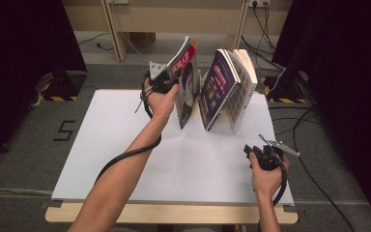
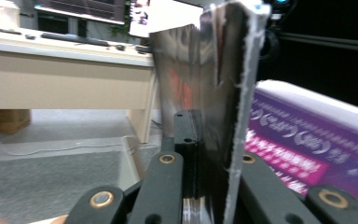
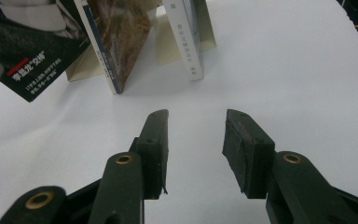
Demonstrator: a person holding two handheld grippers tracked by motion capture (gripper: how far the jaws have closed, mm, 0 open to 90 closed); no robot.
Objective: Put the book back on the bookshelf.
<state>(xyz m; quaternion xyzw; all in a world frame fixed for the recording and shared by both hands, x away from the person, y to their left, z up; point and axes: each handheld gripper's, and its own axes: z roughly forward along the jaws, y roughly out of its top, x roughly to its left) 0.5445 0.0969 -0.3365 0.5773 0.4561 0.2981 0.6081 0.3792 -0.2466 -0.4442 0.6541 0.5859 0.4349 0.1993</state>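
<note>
The magazine [image 1: 186, 79] with a person's portrait on its glossy cover stands upright near the far edge of the tabletop [image 1: 125, 159], tilted a little. The left tool [image 1: 166, 79] pinches it at its upper part; in the left gripper view the black jaws are pressed together on the thin shiny pages [image 2: 214, 93], whose cut edge looks rough and white. Just beside it, to the right, a purple book [image 1: 217, 89] leans with its cover toward the magazine, and a pale book [image 1: 244, 87] leans against the purple one from the other side. The right tool [image 1: 261, 154] rests low near the right front of the white, smooth tabletop, well apart from the books. Its jaws are spread, with nothing between them.
</note>
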